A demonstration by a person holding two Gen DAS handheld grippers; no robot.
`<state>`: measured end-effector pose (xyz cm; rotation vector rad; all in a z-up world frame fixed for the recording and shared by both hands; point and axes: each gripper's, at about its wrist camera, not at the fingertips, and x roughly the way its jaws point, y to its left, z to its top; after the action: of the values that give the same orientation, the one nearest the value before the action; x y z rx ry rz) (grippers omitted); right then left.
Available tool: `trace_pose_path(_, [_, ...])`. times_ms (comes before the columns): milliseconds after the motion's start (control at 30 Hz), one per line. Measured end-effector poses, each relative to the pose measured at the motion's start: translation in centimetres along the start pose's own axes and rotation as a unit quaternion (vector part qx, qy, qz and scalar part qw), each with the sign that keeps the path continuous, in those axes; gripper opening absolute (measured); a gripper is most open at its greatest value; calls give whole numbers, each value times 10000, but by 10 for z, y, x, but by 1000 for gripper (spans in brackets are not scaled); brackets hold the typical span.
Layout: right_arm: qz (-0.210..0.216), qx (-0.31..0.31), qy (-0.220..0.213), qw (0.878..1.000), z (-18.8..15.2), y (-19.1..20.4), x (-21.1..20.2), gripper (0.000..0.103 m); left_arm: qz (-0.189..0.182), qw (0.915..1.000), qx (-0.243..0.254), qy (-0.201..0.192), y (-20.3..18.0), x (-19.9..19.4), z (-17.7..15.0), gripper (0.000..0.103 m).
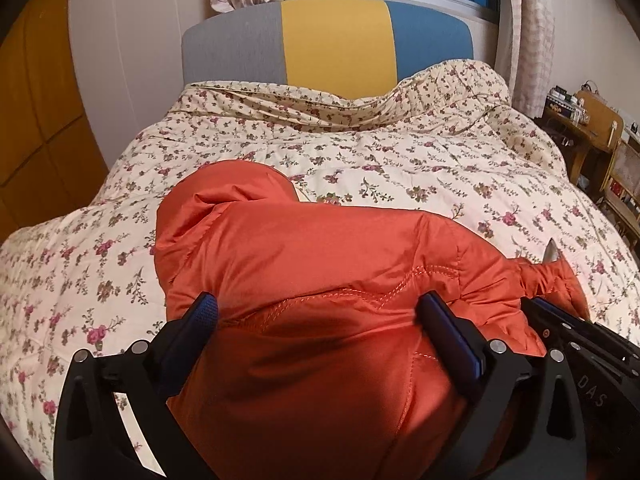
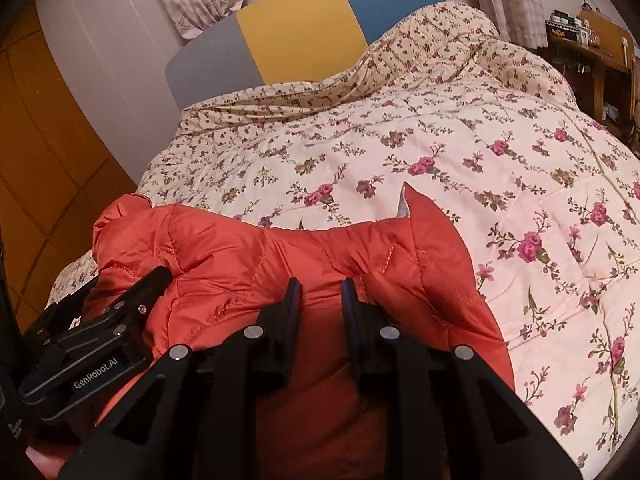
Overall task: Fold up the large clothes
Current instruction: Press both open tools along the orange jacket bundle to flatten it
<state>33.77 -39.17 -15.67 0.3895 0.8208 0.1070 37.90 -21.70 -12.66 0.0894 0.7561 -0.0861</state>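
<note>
An orange puffy jacket [image 1: 304,264] lies bunched on the floral quilt, its hood toward the headboard. It also shows in the right wrist view [image 2: 256,256]. My left gripper [image 1: 318,312] is open wide, its jaws on either side of a thick fold of the jacket, which bulges up between them. My right gripper [image 2: 320,292] has its jaws close together with a narrow gap and jacket fabric between them. The right gripper shows in the left wrist view [image 1: 568,324] at the jacket's right edge. The left gripper shows in the right wrist view [image 2: 132,300] on the jacket's left part.
The floral quilt [image 1: 400,160] covers the whole bed. A grey, yellow and blue headboard [image 1: 336,40] stands at the far end under a window. An orange wardrobe [image 1: 36,100] is on the left. A wooden desk and chair [image 1: 600,132] stand at the right.
</note>
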Motion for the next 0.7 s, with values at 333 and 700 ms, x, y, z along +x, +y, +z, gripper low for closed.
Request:
trace_pose_path(333, [19, 91, -111, 9999, -3, -5, 7, 19, 107, 9999, 64, 8, -2, 9, -3, 100])
trace_pose_path(700, [-431, -319, -743, 9958, -27, 9, -44, 22, -279, 9988, 103, -385, -2, -57, -36, 100])
